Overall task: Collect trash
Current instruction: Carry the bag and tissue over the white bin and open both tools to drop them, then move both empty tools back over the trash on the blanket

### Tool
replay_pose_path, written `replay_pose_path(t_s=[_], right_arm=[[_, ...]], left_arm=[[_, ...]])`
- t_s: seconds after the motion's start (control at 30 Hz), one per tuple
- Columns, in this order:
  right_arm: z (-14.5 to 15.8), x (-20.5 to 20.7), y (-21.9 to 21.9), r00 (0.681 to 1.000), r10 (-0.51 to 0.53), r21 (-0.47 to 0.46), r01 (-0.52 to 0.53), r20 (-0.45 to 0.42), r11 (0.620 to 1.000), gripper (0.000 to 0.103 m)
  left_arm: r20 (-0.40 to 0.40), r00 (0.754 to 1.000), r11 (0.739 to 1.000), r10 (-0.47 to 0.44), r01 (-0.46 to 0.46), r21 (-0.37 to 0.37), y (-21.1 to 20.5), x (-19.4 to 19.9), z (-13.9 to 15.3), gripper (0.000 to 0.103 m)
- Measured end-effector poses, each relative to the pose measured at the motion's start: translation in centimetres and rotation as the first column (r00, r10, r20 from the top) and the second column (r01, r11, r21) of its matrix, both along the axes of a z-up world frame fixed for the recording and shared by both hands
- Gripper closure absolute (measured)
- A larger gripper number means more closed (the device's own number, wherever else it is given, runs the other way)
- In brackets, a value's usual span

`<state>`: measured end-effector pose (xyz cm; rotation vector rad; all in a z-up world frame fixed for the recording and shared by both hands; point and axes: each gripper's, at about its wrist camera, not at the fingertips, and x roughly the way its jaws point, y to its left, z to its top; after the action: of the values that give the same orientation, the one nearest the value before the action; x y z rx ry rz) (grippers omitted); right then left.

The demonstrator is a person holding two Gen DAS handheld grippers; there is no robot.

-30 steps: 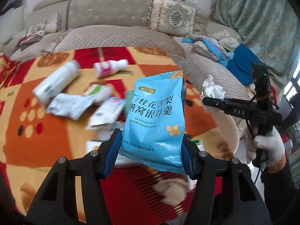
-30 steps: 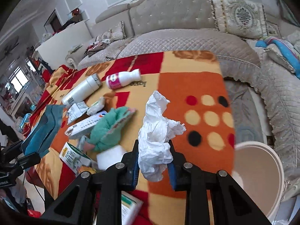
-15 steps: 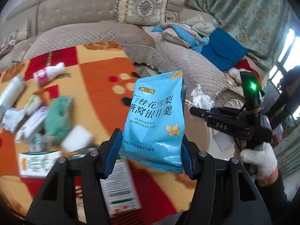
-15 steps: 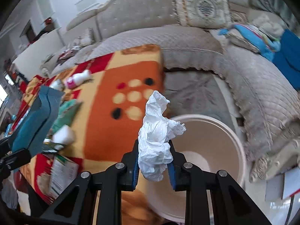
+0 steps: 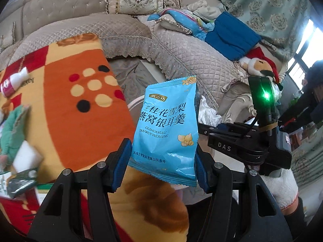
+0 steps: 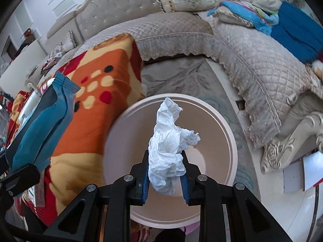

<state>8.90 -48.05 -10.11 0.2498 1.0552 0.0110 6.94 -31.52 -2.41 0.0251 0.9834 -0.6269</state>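
While both hands are carrying loads:
Right tongs [image 6: 164,178]: clamping a crumpled tissue [image 6: 169,151], hanging right over the bin [image 6: 230,153].
Left tongs [image 5: 161,161]: pinching a blue snack packet [image 5: 167,129], half-spread, at the bin's 9 o'clock.
Progress: nothing seems dropped yet; a bottle [image 5: 14,80] and litter are waiting on the worktop [image 5: 66,109].
Hidden: the bin's bottom, behind the tissue.

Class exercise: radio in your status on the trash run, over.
Left gripper clamped on blue snack packet. Right gripper clamped on crumpled tissue, over the pink bin. Nothing blocking the drop.
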Motion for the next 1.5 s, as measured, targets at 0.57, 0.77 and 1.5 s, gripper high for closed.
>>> replay_pose_path(t_s=[0.57,0.77,1.5], right_arm=[[-2.3,1.2,-0.4,0.998,-0.042,0.028,0.043,-0.049,0.999,0.045],[-2.0,1.2,0.1,0.998,-0.041,0.029,0.042,-0.049,0.999,0.045],[4.5,-0.5,7.1,0.994,0.071,0.023,-0.073,0.089,0.997,0.035]], left_arm=[[-0.097,0.995,0.995,0.017,-0.026,-0.091,1.1,1.6,-1.5,0.041],[-0.075,0.997,0.998,0.020,-0.024,-0.064,1.7,0.9,-1.0,0.041],[0.081,0.992,0.994,0.097,-0.100,0.043,7.8,-3.4,2.9,0.041]])
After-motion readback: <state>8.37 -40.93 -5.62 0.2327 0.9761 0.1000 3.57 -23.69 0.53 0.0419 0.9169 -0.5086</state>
